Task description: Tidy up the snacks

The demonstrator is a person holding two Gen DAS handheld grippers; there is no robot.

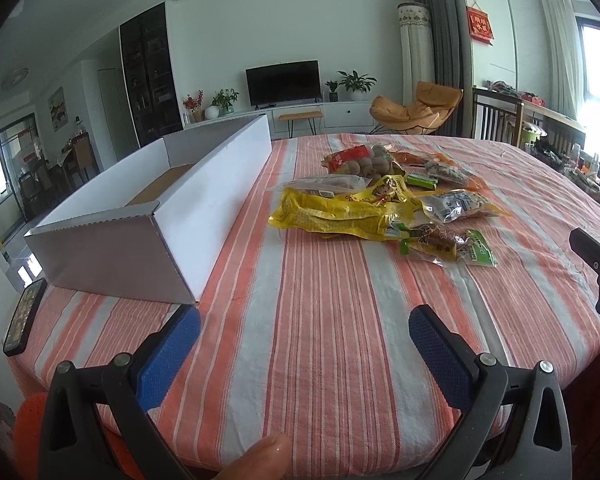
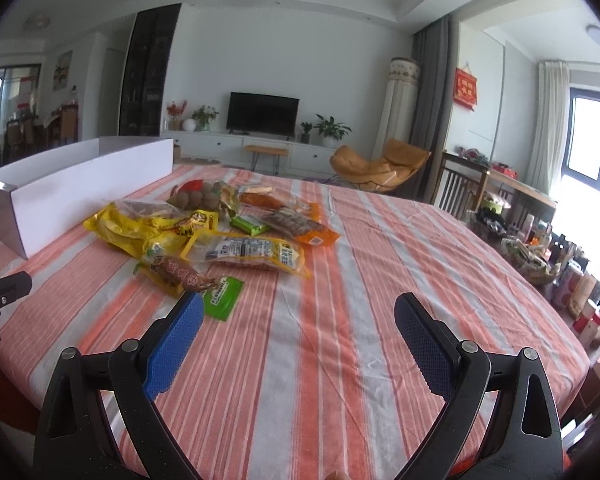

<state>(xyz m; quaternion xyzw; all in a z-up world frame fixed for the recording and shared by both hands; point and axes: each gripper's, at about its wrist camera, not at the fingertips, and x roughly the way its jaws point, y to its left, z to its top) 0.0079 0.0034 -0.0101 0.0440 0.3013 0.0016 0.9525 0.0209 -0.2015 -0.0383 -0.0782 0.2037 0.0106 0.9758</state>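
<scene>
Both grippers are hovering over the striped surface (image 1: 320,300) with nothing held: the left gripper (image 1: 304,330) and the right gripper (image 2: 299,312) are showing their blue fingers spread wide. The sorting looks not yet begun. The snack pile (image 1: 380,204) is lying at one o'clock of the left gripper, the empty white box (image 1: 204,200) at eleven. Next comes reaching for the nearest packet (image 2: 192,278), thin and flat. A phone (image 1: 24,316) is sitting at the edge, out of the way.

One white box (image 1: 204,200), roughly nine snack packets (image 2: 244,254), overlapping.
</scene>
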